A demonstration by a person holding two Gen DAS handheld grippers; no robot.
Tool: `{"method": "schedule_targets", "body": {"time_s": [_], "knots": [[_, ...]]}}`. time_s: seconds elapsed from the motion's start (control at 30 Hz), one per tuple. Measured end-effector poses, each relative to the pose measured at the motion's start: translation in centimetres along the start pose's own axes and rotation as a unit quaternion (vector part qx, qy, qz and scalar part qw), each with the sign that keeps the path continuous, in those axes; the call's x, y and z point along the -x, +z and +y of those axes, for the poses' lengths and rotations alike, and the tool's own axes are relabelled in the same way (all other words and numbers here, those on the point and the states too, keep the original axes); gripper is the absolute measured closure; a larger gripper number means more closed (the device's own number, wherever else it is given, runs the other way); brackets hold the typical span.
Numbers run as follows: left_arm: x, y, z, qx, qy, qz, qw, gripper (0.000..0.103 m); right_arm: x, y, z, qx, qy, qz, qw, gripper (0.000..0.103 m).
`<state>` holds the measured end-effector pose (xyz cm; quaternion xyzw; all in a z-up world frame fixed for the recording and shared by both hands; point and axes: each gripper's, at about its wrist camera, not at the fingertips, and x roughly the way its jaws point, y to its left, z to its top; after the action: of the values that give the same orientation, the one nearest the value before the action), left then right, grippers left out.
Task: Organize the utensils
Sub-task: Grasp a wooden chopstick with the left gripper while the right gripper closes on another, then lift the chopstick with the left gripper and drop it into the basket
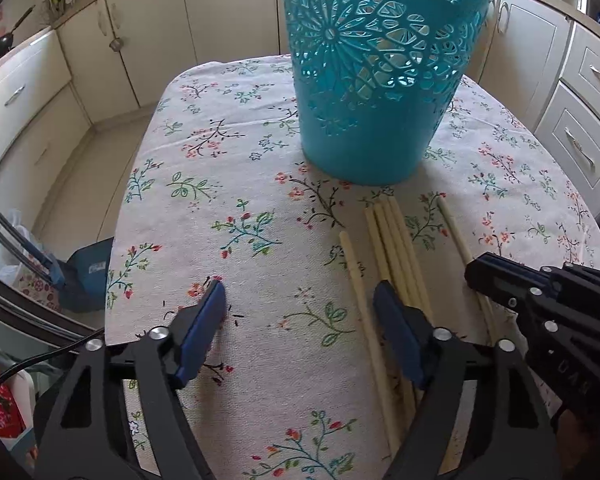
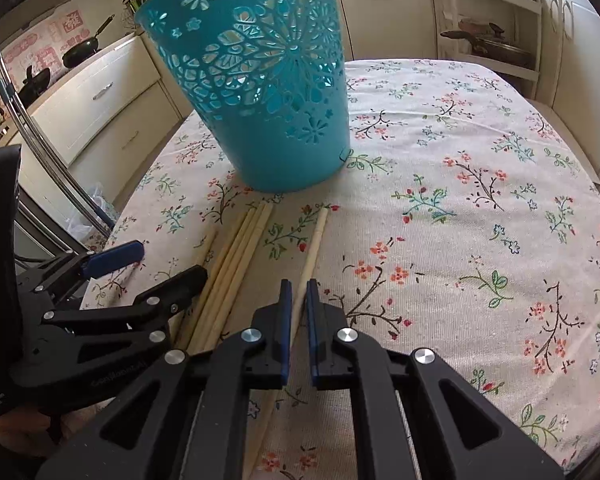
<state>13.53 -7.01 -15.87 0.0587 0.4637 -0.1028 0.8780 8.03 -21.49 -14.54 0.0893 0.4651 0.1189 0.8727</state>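
A teal perforated basket (image 1: 376, 72) stands upright on the floral tablecloth; it also shows in the right wrist view (image 2: 264, 92). Several pale wooden chopsticks (image 1: 396, 248) lie in front of it, most in a bundle (image 2: 236, 256). One chopstick (image 2: 314, 244) lies apart to the right. My right gripper (image 2: 299, 294) has its jaws nearly closed around this single chopstick, which rests on the cloth. My left gripper (image 1: 300, 300) is open and empty, low over the cloth just left of the bundle. The right gripper's body (image 1: 540, 300) shows at the right of the left wrist view.
The table (image 2: 480, 200) is covered by a floral cloth. Cream kitchen cabinets (image 1: 580, 92) surround it. Pans (image 2: 80, 50) sit on the counter at left. A shelf with pots (image 2: 492, 44) stands behind. Bags (image 1: 16, 256) lie on the floor at the left.
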Motion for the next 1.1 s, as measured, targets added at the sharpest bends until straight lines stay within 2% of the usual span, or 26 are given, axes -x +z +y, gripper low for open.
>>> {"method": "schedule_targets", "body": {"time_s": [0.07, 0.13, 0.17, 0.2, 0.23, 0.33, 0.4, 0.47, 0.6, 0.7, 0.8, 0.9, 0.97, 1.03, 1.1], "knots": [[0.1, 0.2, -0.4, -0.008, -0.007, 0.001, 0.9999, 0.051, -0.1, 0.1, 0.0, -0.001, 0.001, -0.002, 1.0, 0.095], [0.3, 0.4, -1.0, -0.018, -0.019, 0.009, 0.9996, 0.076, -0.1, 0.1, 0.0, -0.001, -0.001, -0.003, 1.0, 0.095], [0.4, 0.5, -1.4, -0.025, -0.028, 0.016, 0.9992, 0.083, -0.1, 0.1, 0.0, -0.001, -0.001, -0.004, 1.0, 0.095], [0.4, 0.6, -1.6, -0.028, -0.034, 0.021, 0.9988, 0.096, -0.1, 0.2, 0.0, -0.001, 0.0, -0.004, 1.0, 0.095], [0.4, 0.7, -1.7, -0.027, -0.047, 0.031, 0.9981, 0.098, -0.1, 0.2, 0.0, -0.001, 0.0, -0.004, 1.0, 0.095], [0.8, 1.1, -1.5, -0.018, -0.082, 0.056, 0.9949, 0.099, -0.1, 0.2, -0.1, -0.005, 0.003, -0.003, 1.0, 0.095], [2.3, 1.5, -1.2, -0.016, -0.099, 0.049, 0.9937, 0.099, -0.1, 0.1, -0.2, -0.006, 0.004, -0.002, 1.0, 0.095], [5.1, 2.6, -0.5, -0.008, -0.124, 0.025, 0.9919, 0.099, -0.1, 0.1, -0.2, -0.008, 0.005, -0.002, 1.0, 0.092], [12.0, 7.3, 1.1, 0.003, -0.158, -0.065, 0.9854, 0.099, -0.1, 0.2, 0.0, -0.007, 0.017, -0.002, 1.0, 0.082], [16.9, 11.5, 1.8, 0.018, -0.171, -0.157, 0.9726, 0.099, -0.1, 0.2, 0.2, -0.002, 0.016, -0.003, 1.0, 0.08], [19.1, 14.1, 1.4, 0.029, -0.155, -0.24, 0.9579, 0.099, -0.1, 0.2, 0.1, -0.006, 0.02, -0.003, 1.0, 0.08], [19.3, 16.4, 1.1, 0.063, -0.145, -0.297, 0.9417, 0.099, -0.2, 0.2, 0.0, -0.006, 0.021, -0.005, 1.0, 0.08], [19.0, 17.8, 0.6, 0.084, -0.126, -0.336, 0.9297, 0.098, -0.2, 0.1, 0.1, -0.002, 0.023, -0.008, 1.0, 0.077], [18.0, 19.3, 0.2, 0.102, -0.112, -0.355, 0.9224, 0.098, -0.1, 0.1, 0.1, 0.001, 0.023, -0.01, 1.0, 0.075], [16.6, 20.2, -0.5, 0.111, -0.095, -0.363, 0.9204, 0.098, -0.1, 0.1, 0.2, 0.005, 0.022, -0.011, 1.0, 0.075]]}}
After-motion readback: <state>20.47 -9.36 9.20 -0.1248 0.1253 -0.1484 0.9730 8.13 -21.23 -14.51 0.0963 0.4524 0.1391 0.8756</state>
